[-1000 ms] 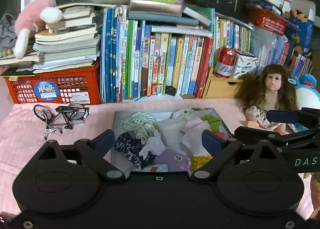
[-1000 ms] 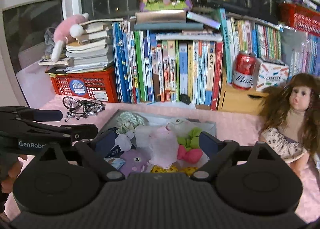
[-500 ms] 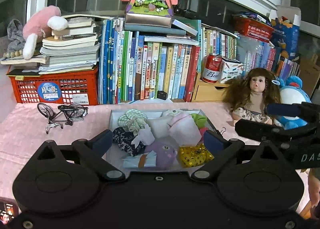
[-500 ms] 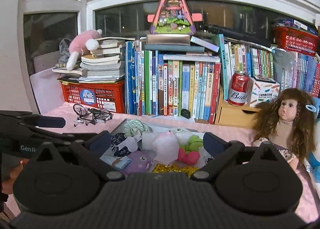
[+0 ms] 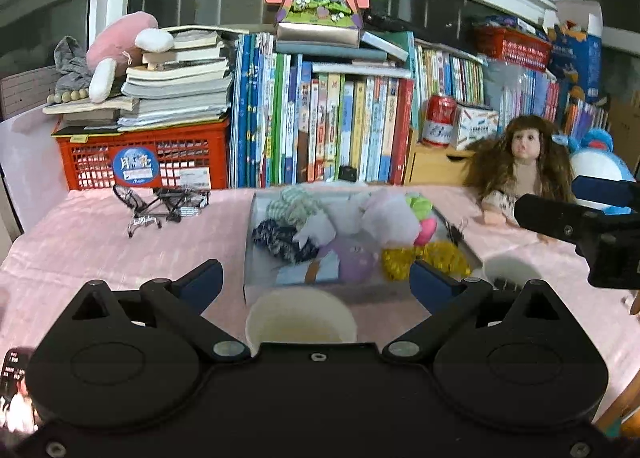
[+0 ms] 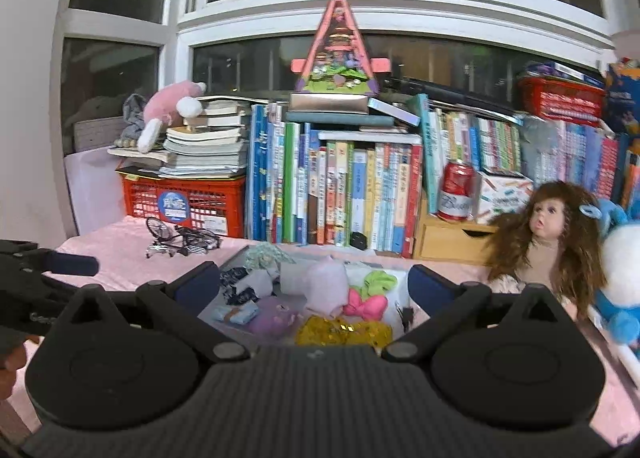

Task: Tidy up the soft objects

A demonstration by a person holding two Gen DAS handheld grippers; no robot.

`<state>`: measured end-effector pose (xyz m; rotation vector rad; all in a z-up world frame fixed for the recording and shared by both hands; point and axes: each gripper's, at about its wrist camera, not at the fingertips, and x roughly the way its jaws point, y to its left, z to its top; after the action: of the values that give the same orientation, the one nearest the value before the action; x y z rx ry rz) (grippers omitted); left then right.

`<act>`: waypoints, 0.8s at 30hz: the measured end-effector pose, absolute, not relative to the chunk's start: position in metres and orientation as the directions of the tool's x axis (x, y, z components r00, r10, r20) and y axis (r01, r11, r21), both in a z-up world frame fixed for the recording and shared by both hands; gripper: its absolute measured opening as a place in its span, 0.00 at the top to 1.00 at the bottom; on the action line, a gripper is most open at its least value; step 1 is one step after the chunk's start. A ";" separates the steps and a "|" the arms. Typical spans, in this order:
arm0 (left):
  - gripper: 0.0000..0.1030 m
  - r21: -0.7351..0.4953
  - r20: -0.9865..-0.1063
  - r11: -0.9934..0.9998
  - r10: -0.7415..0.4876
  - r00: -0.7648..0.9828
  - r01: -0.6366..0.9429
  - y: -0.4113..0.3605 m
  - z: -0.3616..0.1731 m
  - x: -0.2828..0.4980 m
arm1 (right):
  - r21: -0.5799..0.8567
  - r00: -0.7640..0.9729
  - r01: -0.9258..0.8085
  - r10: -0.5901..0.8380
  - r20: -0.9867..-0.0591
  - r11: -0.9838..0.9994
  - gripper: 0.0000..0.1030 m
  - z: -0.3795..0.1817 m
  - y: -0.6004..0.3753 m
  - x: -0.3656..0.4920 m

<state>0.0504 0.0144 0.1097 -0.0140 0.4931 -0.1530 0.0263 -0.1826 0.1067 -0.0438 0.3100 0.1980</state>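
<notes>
A shallow grey tray (image 5: 249,258) on the pink cloth holds several soft objects: a green checked scrunchie (image 5: 294,207), a dark patterned cloth (image 5: 280,244), a pale pink cloth (image 5: 390,217), a purple plush (image 5: 354,258) and a gold sequin piece (image 5: 424,258). My left gripper (image 5: 316,282) hovers open and empty in front of the tray, above a white cup (image 5: 300,322). My right gripper (image 6: 315,286) is open and empty too, with the tray (image 6: 234,258) and its pink bow (image 6: 366,304) beyond its tips. One of its fingers (image 5: 560,217) shows at the right in the left wrist view.
A second white cup (image 5: 508,270) stands right of the tray. A doll (image 6: 548,242) and a blue plush (image 6: 620,278) sit at the right, a model bicycle (image 5: 160,205) at the left. Books (image 5: 328,125), a red crate (image 5: 140,161) and a can (image 5: 438,119) line the back.
Both grippers have drawn back from the tray, which now looks smaller and farther. Two white cups have come into the left wrist view. Both stay open and empty.
</notes>
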 end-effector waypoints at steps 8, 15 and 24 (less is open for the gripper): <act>0.03 -0.020 -0.499 0.994 -0.107 0.860 0.111 0.019 0.082 0.023 | -0.003 0.941 -0.157 0.149 -0.304 0.988 0.00 0.070 -0.184 -0.003; 0.03 -0.008 -0.530 0.996 -0.080 0.844 0.089 0.021 0.057 0.007 | 0.014 0.946 -0.114 0.112 -0.304 0.993 0.00 0.046 -0.185 -0.021; 0.03 -0.004 -0.563 0.999 -0.031 0.826 0.035 0.020 0.025 -0.001 | 0.004 0.927 -0.084 0.080 -0.366 0.996 0.00 0.014 -0.180 -0.028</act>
<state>-0.0009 0.0203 0.0246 0.0065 0.5977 -0.0350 -0.0276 -0.1799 0.0143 -0.0116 0.3743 0.0841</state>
